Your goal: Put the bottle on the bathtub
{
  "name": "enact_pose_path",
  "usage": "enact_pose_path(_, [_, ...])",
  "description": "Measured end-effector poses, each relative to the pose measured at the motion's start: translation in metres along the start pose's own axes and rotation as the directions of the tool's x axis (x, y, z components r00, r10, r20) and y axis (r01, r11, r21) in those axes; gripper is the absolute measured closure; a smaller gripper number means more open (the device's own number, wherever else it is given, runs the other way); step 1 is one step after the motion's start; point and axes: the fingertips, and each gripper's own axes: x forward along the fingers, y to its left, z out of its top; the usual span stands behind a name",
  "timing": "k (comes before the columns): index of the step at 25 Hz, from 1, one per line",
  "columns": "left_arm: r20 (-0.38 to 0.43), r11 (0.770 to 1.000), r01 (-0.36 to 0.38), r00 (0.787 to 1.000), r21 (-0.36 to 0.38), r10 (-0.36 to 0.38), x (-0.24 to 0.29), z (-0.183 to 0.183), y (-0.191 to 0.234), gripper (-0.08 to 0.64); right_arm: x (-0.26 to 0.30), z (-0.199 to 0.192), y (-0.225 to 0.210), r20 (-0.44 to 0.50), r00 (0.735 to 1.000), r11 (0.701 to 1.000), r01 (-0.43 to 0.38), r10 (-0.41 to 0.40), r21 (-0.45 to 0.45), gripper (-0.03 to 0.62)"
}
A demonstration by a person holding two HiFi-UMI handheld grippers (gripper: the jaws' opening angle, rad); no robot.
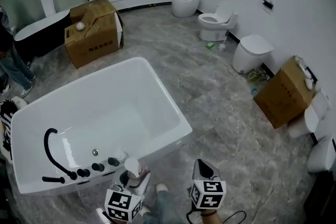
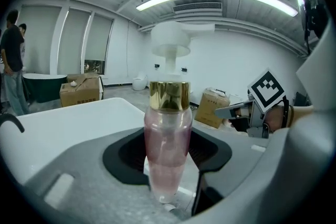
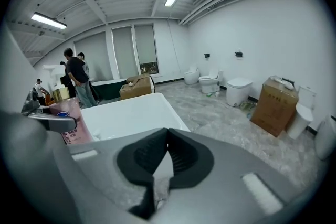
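A pink pump bottle (image 2: 166,149) with a gold collar and a white pump head stands upright between the jaws of my left gripper (image 2: 167,157), which is shut on its body. In the head view the left gripper (image 1: 134,177) holds the bottle (image 1: 132,166) just above the near rim of the white bathtub (image 1: 163,93), beside the black knobs. My right gripper (image 1: 202,165) hangs to the right of the tub's near corner, over the floor. Its jaws (image 3: 167,136) meet at the tips with nothing between them. The bottle (image 3: 71,124) also shows at the left of the right gripper view.
A black faucet (image 1: 52,157) and several black knobs (image 1: 97,167) sit on the tub's near rim. Cardboard boxes stand behind the tub (image 1: 93,31) and at the right wall (image 1: 283,93). Toilets (image 1: 215,22) line the right wall. People stand at the far left (image 1: 13,68) by a dark tub (image 1: 39,34).
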Motion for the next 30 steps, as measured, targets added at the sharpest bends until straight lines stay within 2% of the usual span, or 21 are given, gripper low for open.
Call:
enact_pose_path(10, [-0.040, 0.998, 0.062, 0.997, 0.018, -0.061, 0.046, -0.020, -0.024, 0.333, 0.030, -0.034, -0.038, -0.052, 0.998, 0.998, 0.026, -0.022, 0.065, 0.589])
enact_pose_path(17, [-0.072, 0.997, 0.067, 0.995, 0.027, -0.065, 0.076, -0.027, -0.025, 0.333, 0.047, -0.038, -0.057, -0.067, 0.997, 0.996, 0.035, -0.030, 0.083, 0.589])
enact_pose_path(30, [-0.076, 0.996, 0.085, 0.994, 0.018, -0.084, 0.131, -0.030, -0.020, 0.333, 0.083, -0.040, -0.080, -0.069, 0.996, 0.992, 0.057, -0.049, 0.113, 0.589])
